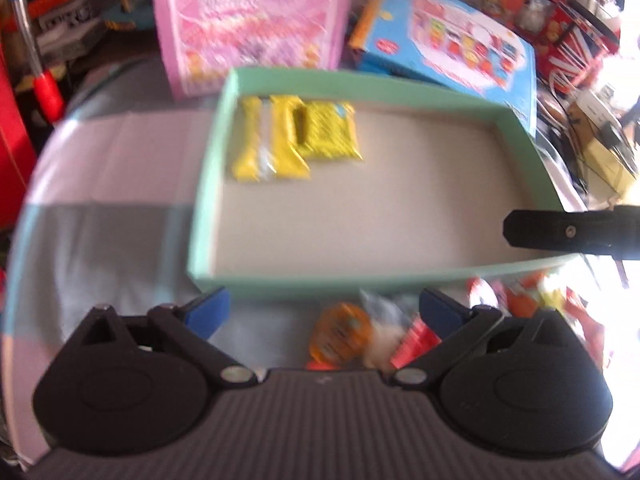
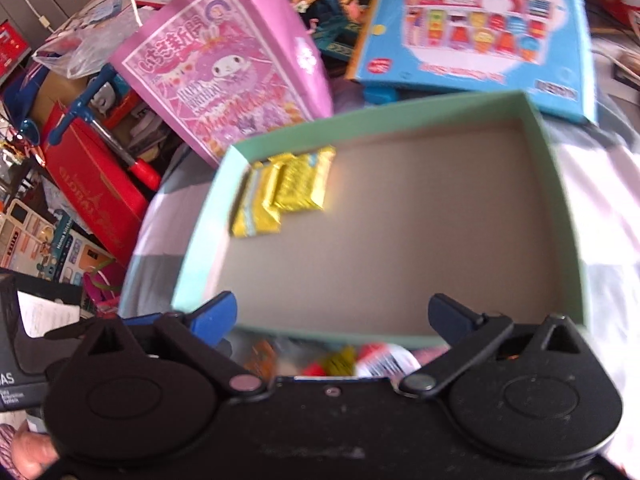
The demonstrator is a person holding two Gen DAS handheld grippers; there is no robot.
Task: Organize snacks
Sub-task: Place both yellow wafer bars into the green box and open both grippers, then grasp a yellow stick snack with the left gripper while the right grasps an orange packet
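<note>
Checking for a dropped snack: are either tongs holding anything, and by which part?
Nothing is held: left tongs and right tongs are both open and empty.

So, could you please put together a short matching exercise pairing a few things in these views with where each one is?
Things:
1. yellow snack packets
2. orange round snack
3. pink gift bag
4. blue toy box

Places:
A. behind the tray's far right corner
B. on the cloth, outside the tray's near wall
C. inside the green tray, at its far left corner
D. standing behind the tray's far left corner

Pairs: 1-C, 2-B, 3-D, 4-A
</note>
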